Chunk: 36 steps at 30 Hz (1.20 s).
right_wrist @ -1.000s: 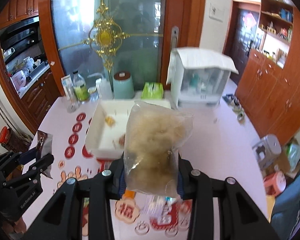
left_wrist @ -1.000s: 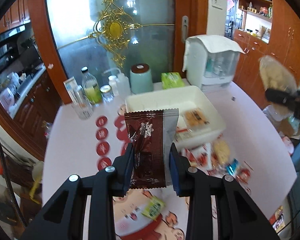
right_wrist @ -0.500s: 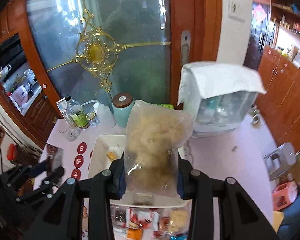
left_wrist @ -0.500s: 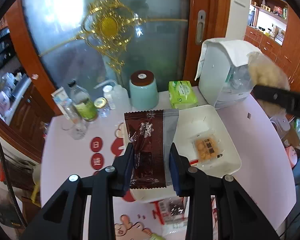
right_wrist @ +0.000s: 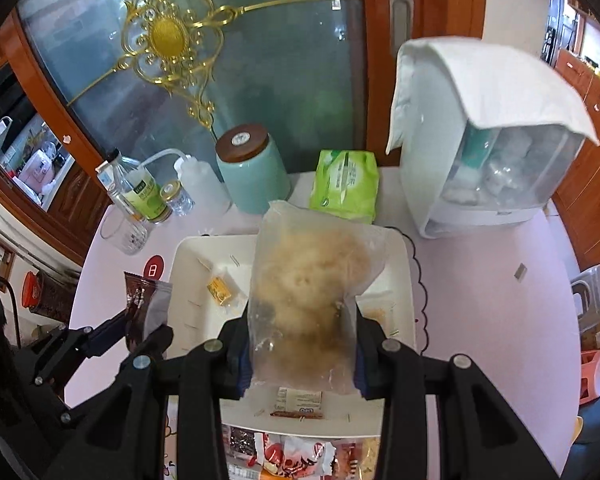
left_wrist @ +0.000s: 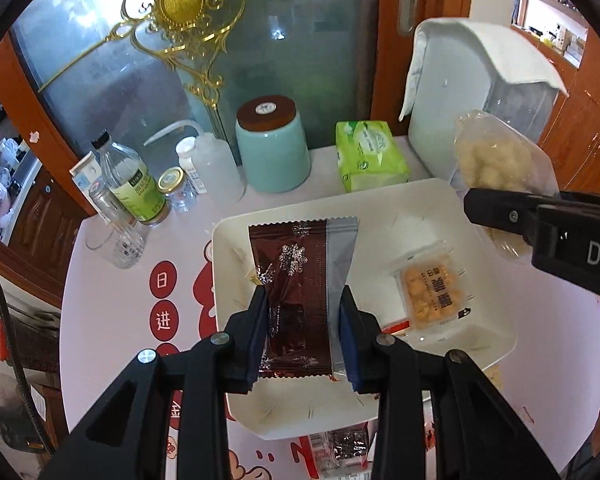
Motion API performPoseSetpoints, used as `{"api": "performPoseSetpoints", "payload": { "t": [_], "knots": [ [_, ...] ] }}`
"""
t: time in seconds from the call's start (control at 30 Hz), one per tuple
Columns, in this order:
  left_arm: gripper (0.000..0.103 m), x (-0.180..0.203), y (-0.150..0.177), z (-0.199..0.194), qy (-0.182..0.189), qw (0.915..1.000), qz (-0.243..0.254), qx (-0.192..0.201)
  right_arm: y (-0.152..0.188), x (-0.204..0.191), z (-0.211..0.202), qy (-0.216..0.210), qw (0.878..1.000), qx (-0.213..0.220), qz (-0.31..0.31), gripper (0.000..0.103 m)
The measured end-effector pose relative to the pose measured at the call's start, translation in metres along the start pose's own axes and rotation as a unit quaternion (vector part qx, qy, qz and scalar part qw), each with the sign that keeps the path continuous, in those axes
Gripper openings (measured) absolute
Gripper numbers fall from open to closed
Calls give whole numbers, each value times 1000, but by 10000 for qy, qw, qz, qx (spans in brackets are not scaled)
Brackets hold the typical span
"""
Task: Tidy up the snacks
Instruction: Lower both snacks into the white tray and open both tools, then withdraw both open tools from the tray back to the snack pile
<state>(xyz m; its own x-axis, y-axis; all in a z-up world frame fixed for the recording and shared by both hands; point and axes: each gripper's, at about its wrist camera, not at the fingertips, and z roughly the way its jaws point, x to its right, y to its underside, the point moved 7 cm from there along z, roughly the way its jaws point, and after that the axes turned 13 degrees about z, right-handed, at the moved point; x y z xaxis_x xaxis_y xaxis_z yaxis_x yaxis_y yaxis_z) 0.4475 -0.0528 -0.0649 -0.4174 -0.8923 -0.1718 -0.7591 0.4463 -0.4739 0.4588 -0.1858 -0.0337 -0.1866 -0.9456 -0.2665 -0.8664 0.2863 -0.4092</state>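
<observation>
Left gripper (left_wrist: 303, 330) clamped on brown packet (left_wrist: 300, 276), right gripper (right_wrist: 300, 350) on clear puff bag (right_wrist: 308, 300), both over white bin (left_wrist: 496, 320).
Few snacks binned; loose pile (right_wrist: 296, 456) near bin left to sort.

The left gripper (left_wrist: 303, 334) was black with blue pads and held a dark brown packet (left_wrist: 296, 288) printed with silver snowflakes and edged by a plain silver strip. The right gripper (right_wrist: 300, 354) was black and held a clear bag (right_wrist: 312, 300) of pale beige pieces. The tray (left_wrist: 380, 204) was white. A clear-wrapped snack (left_wrist: 434, 294) in it showed orange-yellow contents. The counter (left_wrist: 108, 304) was pale pink with red discs bearing white characters. The jar (left_wrist: 274, 152) was pale teal with a brown lid. The tissue pack (left_wrist: 370, 154) was lime green and white. The door glass (right_wrist: 260, 52) was grey-green with gold scrollwork.
</observation>
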Motion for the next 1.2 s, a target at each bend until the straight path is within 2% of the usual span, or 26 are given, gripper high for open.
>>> {"api": "performPoseSetpoints", "payload": {
  "t": [0.17, 0.23, 0.3, 0.33, 0.4, 0.5, 0.87, 1.2],
  "knots": [
    [32, -3, 3, 16, -32, 9999, -50, -135, 2, 0, 21, 3, 9998, -187, 30, 39],
    [39, -5, 5, 21, -14, 9998, -106, -174, 4, 1, 29, -3, 9995, -298, 80, 39],
    [85, -9, 9, 25, -8, 9995, -183, -260, 5, 2, 36, -31, 9990, -417, 186, 42],
    [90, -11, 12, 27, -45, 9993, -246, -283, 6, 3, 39, -43, 9986, -467, 247, 44],
    [90, -15, 17, 29, -63, 9991, -291, -301, 8, 4, 42, -135, 9979, -515, 369, 50],
    [90, -17, 25, 31, -38, 9987, -325, -400, 11, 4, 41, -170, 9979, -515, 364, 53],
    [90, -13, 37, 9, -68, 9993, -190, -329, 27, 6, 25, -99, 9984, -495, 261, 53],
    [90, -10, 56, -36, -103, 9997, -132, -173, 51, 8, -24, 8, 9997, -201, 110, 53]
  ]
}}
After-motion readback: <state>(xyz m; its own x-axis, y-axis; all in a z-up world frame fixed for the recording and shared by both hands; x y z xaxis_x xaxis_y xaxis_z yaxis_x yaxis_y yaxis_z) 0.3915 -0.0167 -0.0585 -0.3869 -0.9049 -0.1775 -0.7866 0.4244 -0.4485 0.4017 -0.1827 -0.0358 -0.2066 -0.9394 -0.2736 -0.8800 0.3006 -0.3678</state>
